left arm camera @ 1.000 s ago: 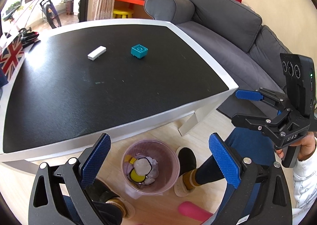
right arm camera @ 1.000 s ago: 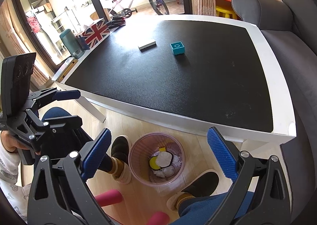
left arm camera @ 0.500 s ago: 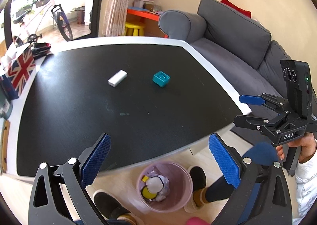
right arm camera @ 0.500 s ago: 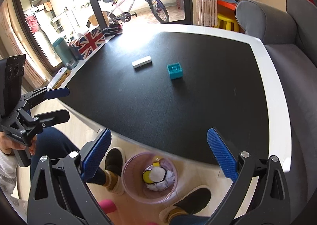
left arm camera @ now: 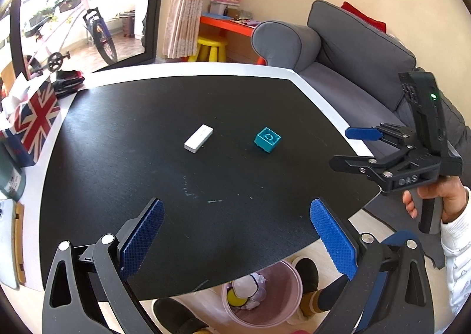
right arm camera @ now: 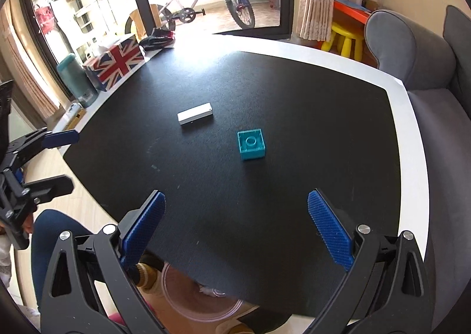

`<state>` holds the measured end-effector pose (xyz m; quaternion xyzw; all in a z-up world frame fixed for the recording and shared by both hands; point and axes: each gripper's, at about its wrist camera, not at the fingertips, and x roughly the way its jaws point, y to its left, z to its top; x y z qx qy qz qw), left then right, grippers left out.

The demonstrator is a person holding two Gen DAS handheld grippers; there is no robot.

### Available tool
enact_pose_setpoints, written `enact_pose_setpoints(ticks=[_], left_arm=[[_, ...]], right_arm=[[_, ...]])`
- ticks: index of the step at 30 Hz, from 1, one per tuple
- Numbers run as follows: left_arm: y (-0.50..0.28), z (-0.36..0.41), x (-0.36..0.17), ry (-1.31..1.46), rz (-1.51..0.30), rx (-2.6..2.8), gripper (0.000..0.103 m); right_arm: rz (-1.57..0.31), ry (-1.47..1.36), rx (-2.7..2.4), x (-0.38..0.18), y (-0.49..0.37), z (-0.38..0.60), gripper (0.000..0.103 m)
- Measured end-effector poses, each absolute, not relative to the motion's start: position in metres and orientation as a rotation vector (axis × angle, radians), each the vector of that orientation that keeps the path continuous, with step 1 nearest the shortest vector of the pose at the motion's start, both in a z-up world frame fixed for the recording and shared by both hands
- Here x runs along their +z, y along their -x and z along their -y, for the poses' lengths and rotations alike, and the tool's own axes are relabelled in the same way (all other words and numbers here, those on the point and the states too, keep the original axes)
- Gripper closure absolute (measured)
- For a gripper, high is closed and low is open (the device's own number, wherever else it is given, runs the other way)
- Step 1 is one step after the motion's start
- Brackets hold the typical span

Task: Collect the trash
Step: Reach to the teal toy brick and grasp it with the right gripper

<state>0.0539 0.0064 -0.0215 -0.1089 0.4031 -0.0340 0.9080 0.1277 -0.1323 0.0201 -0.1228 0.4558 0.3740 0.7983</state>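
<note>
A white flat block (left arm camera: 199, 138) (right arm camera: 195, 113) and a teal toy brick (left arm camera: 267, 140) (right arm camera: 250, 144) lie near the middle of the black table (left arm camera: 147, 181) (right arm camera: 294, 187). A pink trash bin (left arm camera: 262, 295) (right arm camera: 194, 301) with trash in it stands on the floor under the near table edge. My left gripper (left arm camera: 235, 237) is open and empty above the near edge; it also shows in the right wrist view (right arm camera: 59, 157). My right gripper (right arm camera: 235, 234) is open and empty above the near edge, and shows in the left wrist view (left arm camera: 353, 148).
A Union Jack box (left arm camera: 32, 125) (right arm camera: 114, 63) and a green bottle (right arm camera: 76, 81) stand at the table's left side. A grey sofa (left arm camera: 353, 63) (right arm camera: 426, 84) runs along the right. The person's feet (left arm camera: 306, 278) are beside the bin.
Both grippers have risen and moved forward from over the bin to above the table's near edge. The block and brick now appear closer. Both stay open.
</note>
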Motion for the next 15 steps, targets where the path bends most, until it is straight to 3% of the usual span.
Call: enact_pose_setpoints(ticks=[15], left_arm=[[-0.063, -0.022, -0.025, 0.228, -0.854, -0.045, 0.007]], right_arm=[[-1.09, 0.394, 0.818, -0.028, -0.183, 0.074, 0.007]])
